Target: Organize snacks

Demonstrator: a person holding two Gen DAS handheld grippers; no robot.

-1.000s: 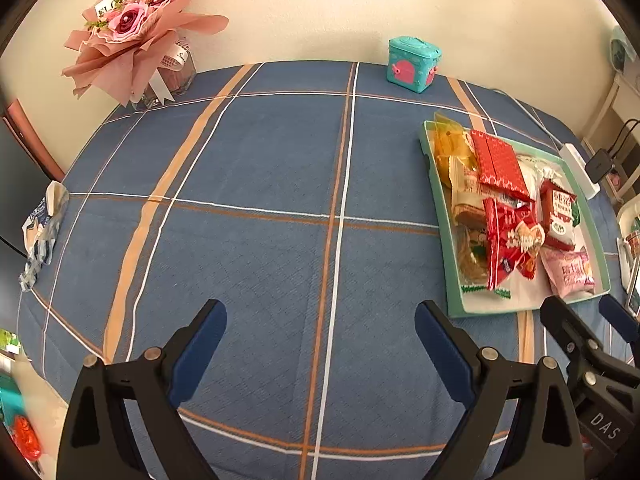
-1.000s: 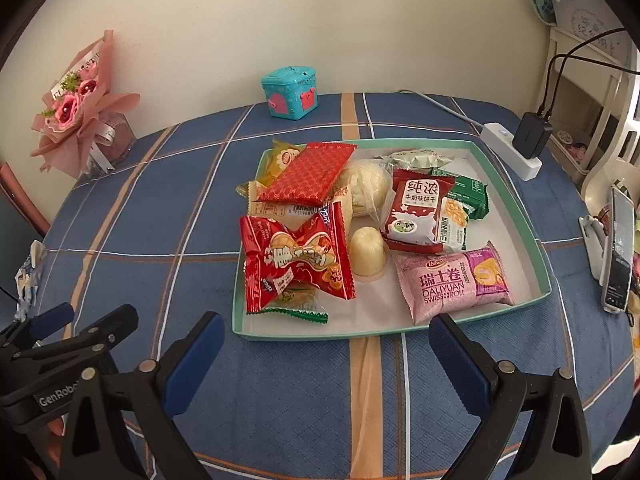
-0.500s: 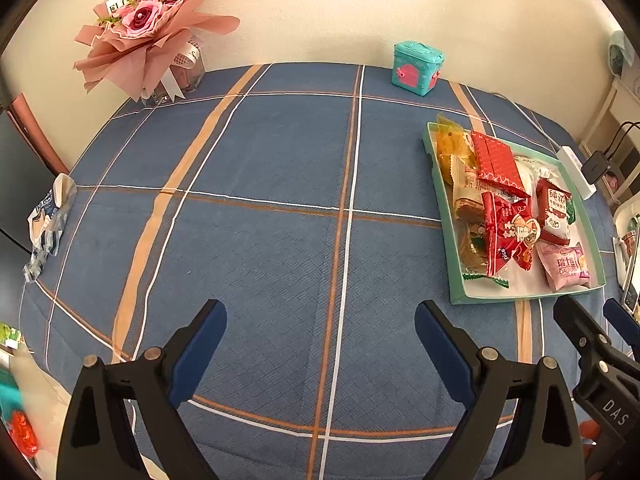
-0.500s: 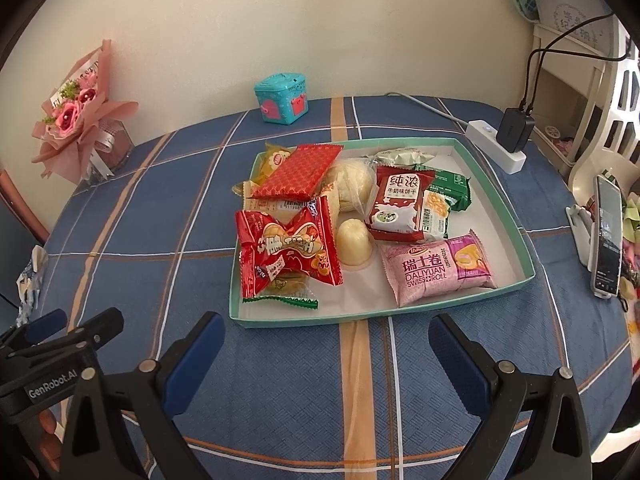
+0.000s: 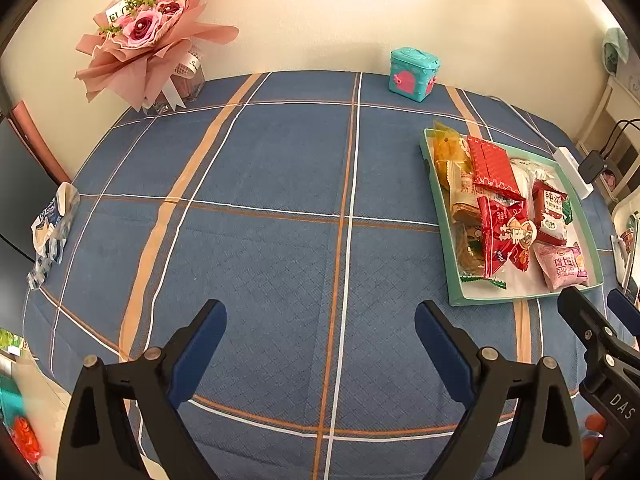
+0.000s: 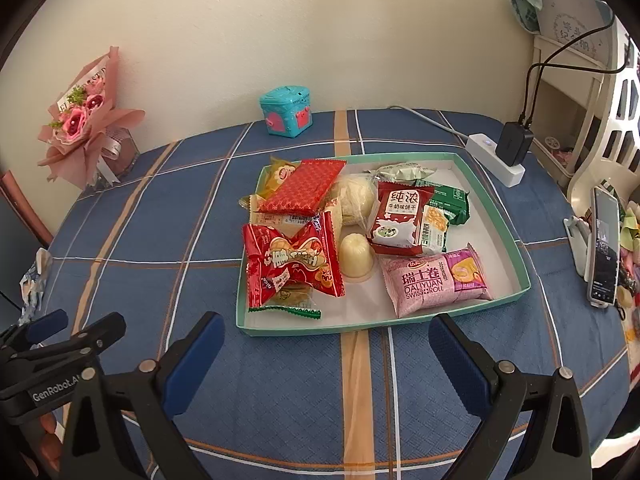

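Note:
A teal-rimmed tray holds several snacks: a red bow-shaped packet, a flat red packet, a pink Swiss roll pack, a red-and-white milk biscuit pack, a pale jelly cup and a green pack. My right gripper stands open just in front of the tray's near rim, holding nothing. My left gripper hangs open over bare blue cloth, left of the tray. The red bow packet shows there too.
A blue plaid cloth covers the table. At the back stand a pink bouquet and a teal toy box. A white power strip with a black charger lies right of the tray. A phone leans at the far right. Crumpled wrapper at left edge.
Both grippers have drawn back and up from the table, so the tray looks smaller and farther. Both stay open, and nothing in the tray has moved.

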